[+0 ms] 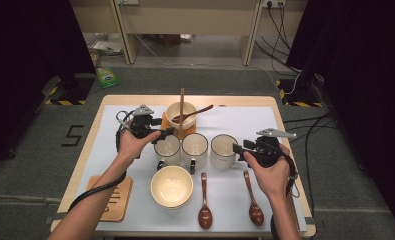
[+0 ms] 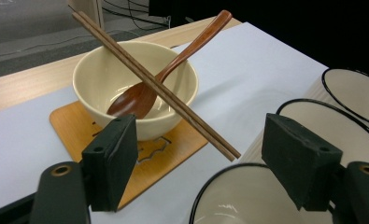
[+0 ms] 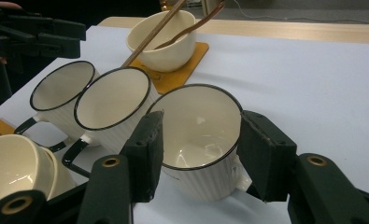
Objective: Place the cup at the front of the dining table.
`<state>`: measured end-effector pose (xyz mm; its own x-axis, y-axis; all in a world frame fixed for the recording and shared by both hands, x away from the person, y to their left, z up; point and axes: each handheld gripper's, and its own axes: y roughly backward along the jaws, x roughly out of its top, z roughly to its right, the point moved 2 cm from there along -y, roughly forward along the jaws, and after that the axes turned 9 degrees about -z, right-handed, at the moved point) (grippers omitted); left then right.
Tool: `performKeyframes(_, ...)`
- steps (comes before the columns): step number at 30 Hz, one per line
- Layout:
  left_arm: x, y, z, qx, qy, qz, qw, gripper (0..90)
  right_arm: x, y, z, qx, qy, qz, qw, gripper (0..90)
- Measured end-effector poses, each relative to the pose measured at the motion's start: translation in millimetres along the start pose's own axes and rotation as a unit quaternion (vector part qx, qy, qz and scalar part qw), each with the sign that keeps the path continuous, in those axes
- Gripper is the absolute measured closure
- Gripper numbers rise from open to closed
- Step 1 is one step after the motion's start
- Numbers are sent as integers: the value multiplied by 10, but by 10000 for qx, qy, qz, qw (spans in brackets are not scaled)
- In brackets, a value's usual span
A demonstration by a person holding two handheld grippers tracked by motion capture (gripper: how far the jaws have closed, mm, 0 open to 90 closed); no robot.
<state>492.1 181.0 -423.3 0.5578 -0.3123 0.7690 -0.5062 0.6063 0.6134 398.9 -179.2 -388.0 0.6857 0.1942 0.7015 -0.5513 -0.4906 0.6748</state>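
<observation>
A cream bowl (image 2: 135,84) stands on an orange coaster (image 2: 79,130) at the back of the table. Chopsticks (image 2: 159,88) lie across its rim and a brown wooden spoon (image 2: 173,60) rests inside. My left gripper (image 2: 198,154) is open just in front of it, over the left mug (image 1: 166,147), with the chopsticks' near tip between its jaws, untouched. Three cream mugs with black rims stand in a row. My right gripper (image 3: 201,149) is open, its jaws on either side of the right mug (image 3: 198,135); whether the pads touch it is unclear.
The middle mug (image 1: 194,146) stands between the two outer mugs. A second cream bowl (image 1: 171,186) sits in front of them, with two wooden spoons (image 1: 204,207) (image 1: 254,205) to its right. Another coaster (image 1: 116,200) lies at the front left corner under my left forearm.
</observation>
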Motion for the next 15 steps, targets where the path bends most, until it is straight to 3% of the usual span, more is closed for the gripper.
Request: performKeyframes(15,-249,39,16,-52,56,-63,10000,302,-5,-4,6,2,-16,-14,10000,503)
